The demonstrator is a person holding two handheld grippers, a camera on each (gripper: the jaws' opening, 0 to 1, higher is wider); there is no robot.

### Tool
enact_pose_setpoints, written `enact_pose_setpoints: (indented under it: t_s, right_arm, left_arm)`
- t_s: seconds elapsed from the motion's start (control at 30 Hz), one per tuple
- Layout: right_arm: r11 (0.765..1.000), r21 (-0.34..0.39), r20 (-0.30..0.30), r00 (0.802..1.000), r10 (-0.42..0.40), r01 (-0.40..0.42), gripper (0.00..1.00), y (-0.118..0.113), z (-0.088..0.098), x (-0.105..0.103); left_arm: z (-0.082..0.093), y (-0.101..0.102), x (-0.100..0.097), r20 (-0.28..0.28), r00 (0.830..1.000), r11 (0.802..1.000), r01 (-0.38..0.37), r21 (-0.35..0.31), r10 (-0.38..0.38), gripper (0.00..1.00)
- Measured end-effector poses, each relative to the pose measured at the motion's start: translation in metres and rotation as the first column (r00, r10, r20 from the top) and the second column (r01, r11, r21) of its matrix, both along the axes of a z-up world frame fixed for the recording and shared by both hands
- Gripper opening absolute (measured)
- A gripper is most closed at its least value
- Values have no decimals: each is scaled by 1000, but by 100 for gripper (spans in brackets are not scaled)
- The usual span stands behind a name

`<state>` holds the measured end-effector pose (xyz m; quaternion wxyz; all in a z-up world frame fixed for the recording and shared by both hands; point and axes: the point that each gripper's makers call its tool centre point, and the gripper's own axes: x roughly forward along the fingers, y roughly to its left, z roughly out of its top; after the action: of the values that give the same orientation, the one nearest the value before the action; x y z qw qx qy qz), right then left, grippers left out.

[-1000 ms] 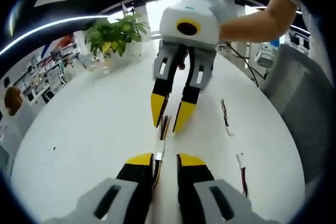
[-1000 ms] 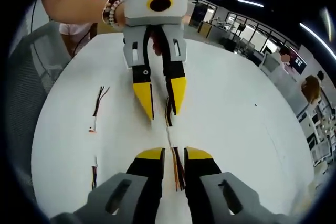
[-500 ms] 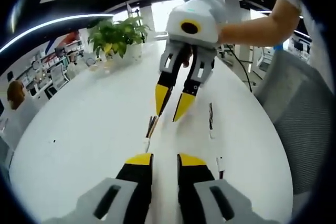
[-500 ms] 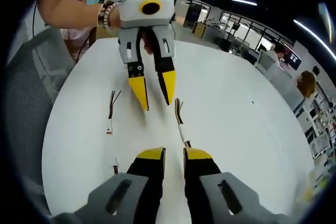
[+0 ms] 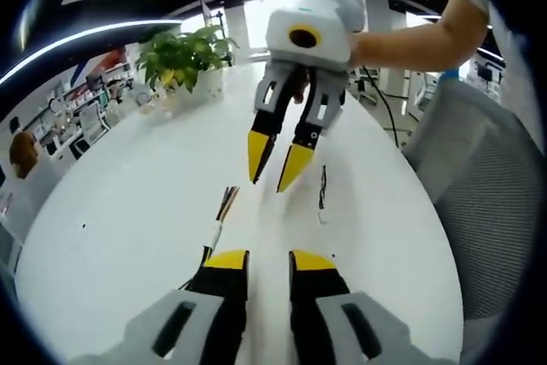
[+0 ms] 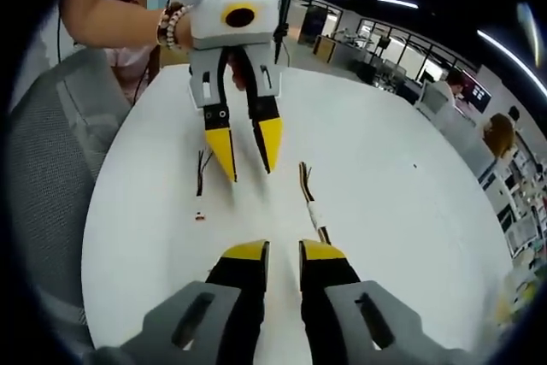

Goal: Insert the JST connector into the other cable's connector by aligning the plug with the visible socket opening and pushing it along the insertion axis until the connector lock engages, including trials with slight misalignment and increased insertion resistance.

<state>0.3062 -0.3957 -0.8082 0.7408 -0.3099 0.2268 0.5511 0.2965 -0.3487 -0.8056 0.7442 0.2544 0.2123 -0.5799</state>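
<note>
- the white-connector cable with orange and black wires (image 5: 219,220) lies on the round white bench (image 5: 128,203), just left of the left hand-held gripper (image 5: 261,260), whose yellow-tipped jaws stand slightly apart on nothing
- the right hand-held gripper (image 6: 283,250) likewise holds nothing, jaws a little apart; that cable (image 6: 311,204) lies near its right
- it appears to be one joined piece, so mating looks done, though the lock cannot be confirmed
- a second thin wire lead (image 6: 202,185) lies apart
</note>
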Motion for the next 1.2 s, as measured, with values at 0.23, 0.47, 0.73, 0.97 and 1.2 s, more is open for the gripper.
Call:
enact_pose_setpoints:
  t_s: [0.23,0.47,0.73,0.97,1.2]
  right_arm:
    - [1000,4,-14,1000,9,-9,13,-1,-1,-12]
    - [999,31,-47,999,23,-22,15,0,-8,-26]
    - [994,71,-88,992,92,-86,17,1,-15,-43]
    - [981,175,-172,979,109,-79,6,1,-16,-54]
    - [958,278,-183,976,119,-64,14,4,-11,-54]
  left_arm:
    - [0,3,-12,-10,1000,1000,-7,-9,7,13]
    - [-5,5,-26,-40,999,999,-9,-40,8,17]
    - [-13,5,-33,-90,995,993,-40,-113,30,19]
    - [-16,2,-39,-131,991,975,-65,-212,38,21]
    - [-9,-2,-41,-211,977,927,-109,-358,33,23]
